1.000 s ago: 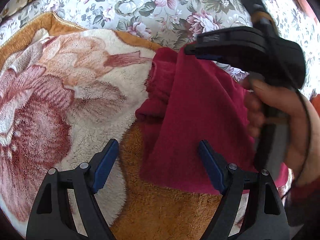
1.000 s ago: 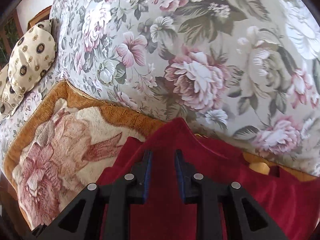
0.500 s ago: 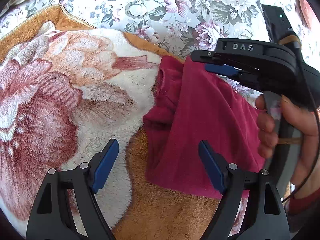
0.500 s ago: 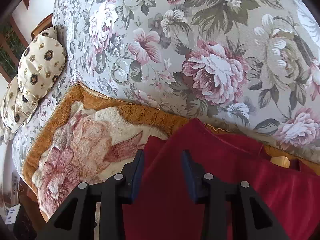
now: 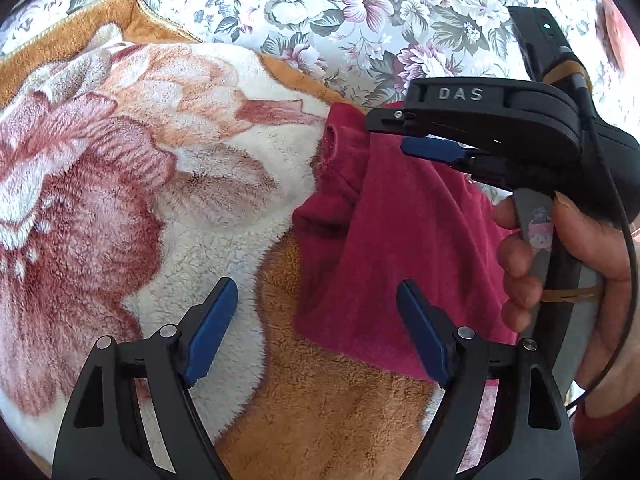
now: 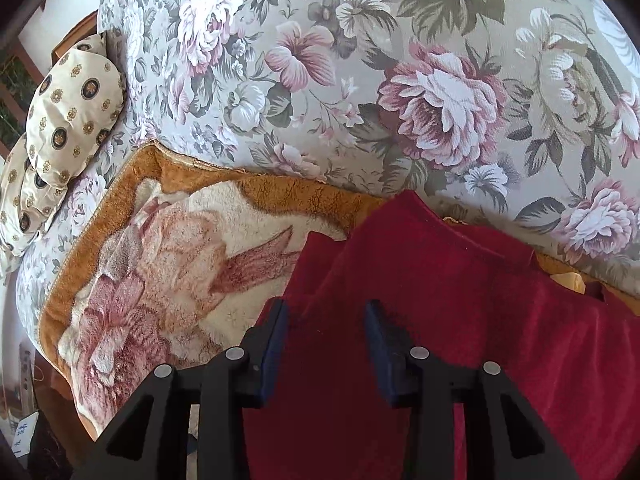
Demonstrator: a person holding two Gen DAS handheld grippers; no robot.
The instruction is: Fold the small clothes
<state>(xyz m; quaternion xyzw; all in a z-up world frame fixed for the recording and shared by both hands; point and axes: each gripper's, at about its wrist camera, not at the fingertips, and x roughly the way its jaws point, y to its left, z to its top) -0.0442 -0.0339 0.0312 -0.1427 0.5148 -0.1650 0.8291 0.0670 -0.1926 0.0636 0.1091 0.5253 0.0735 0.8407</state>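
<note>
The red garment (image 5: pixel 400 248) lies on the fleece blanket (image 5: pixel 140 200), near the floral sofa back (image 6: pixel 360 60), one flap laid over. The right gripper (image 6: pixel 326 344) hovers above it with jaws apart, gripping nothing; the left gripper (image 5: pixel 316 328) is spread wide at the near hem. Best to pinch one near corner cleanly — single layer — then carry it across low, so the fold lands square.
</note>
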